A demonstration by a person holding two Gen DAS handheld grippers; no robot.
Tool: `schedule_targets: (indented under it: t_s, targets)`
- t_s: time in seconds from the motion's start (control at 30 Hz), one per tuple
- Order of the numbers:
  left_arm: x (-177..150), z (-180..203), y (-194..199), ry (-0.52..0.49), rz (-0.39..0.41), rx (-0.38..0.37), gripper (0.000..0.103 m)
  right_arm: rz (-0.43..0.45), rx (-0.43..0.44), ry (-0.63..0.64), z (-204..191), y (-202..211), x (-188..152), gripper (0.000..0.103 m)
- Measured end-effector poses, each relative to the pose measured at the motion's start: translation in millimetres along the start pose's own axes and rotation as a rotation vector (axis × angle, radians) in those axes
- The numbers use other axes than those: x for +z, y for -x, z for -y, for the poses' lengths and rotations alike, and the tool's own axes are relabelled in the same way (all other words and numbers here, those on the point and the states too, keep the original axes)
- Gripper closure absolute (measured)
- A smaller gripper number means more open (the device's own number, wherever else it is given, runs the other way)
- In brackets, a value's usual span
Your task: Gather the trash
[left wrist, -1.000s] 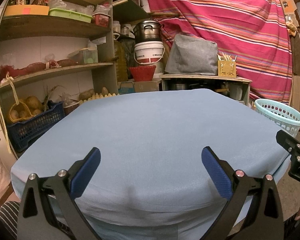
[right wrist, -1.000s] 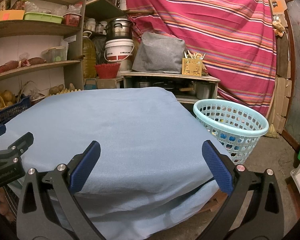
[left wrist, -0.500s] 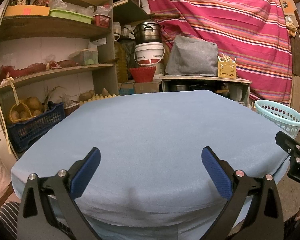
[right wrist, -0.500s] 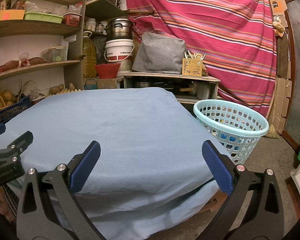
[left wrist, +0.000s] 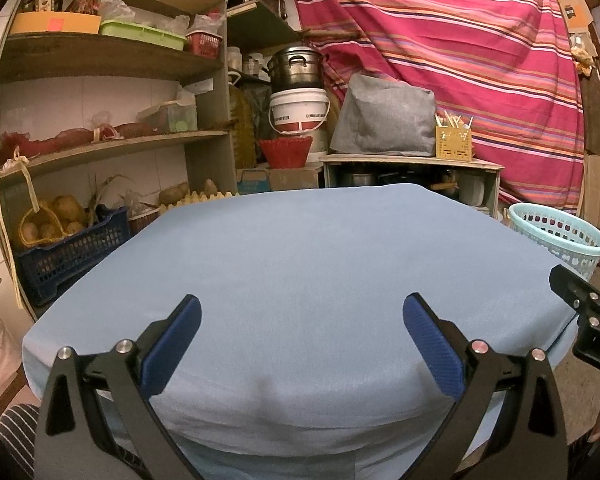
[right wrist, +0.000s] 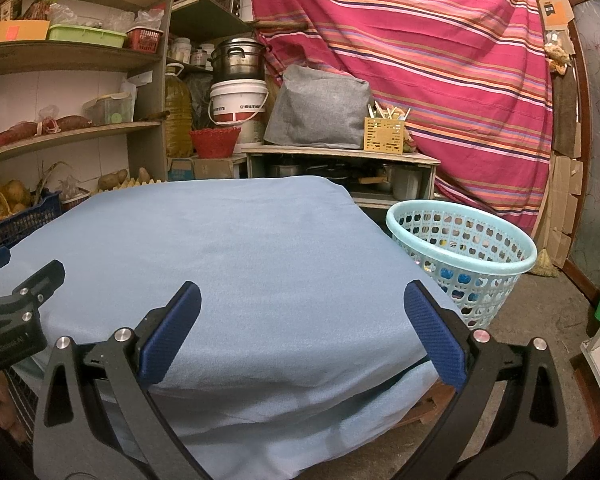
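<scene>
Left wrist view: nothing has shifted since earlier.
Both left gripper (left wrist: 301, 334) and right gripper (right wrist: 301, 332) hover spread, empty; basket (right wrist: 464, 256) upright at 2 o'clock, mouth up.

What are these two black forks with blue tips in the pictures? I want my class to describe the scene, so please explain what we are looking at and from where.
They are no robot. A person holds a two-finger tool in each hand, and a camera on each looks forward along its fingers. One picture comes from the left hand-held gripper, the other from the right hand-held gripper. Both are open and hold nothing. Ahead lies a table under a light blue cloth; no trash shows on it. To its right, on the floor, stands a pale blue basket with some coloured items inside. Behind are shelves of stored goods and a striped curtain.
</scene>
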State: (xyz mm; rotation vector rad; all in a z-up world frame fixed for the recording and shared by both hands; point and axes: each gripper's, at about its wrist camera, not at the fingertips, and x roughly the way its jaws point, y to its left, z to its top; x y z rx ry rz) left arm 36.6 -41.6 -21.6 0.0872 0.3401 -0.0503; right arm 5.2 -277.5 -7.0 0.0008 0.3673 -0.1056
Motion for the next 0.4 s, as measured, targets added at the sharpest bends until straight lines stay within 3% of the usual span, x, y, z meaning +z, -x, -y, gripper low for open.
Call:
schedule_targets:
  t_s: [0.4]
  targets:
    - [1.3, 2.4, 0.4, 0.010, -0.006, 0.001, 0.004, -0.001, 0.001, -0.002, 0.1, 0.1, -0.1, 0.004]
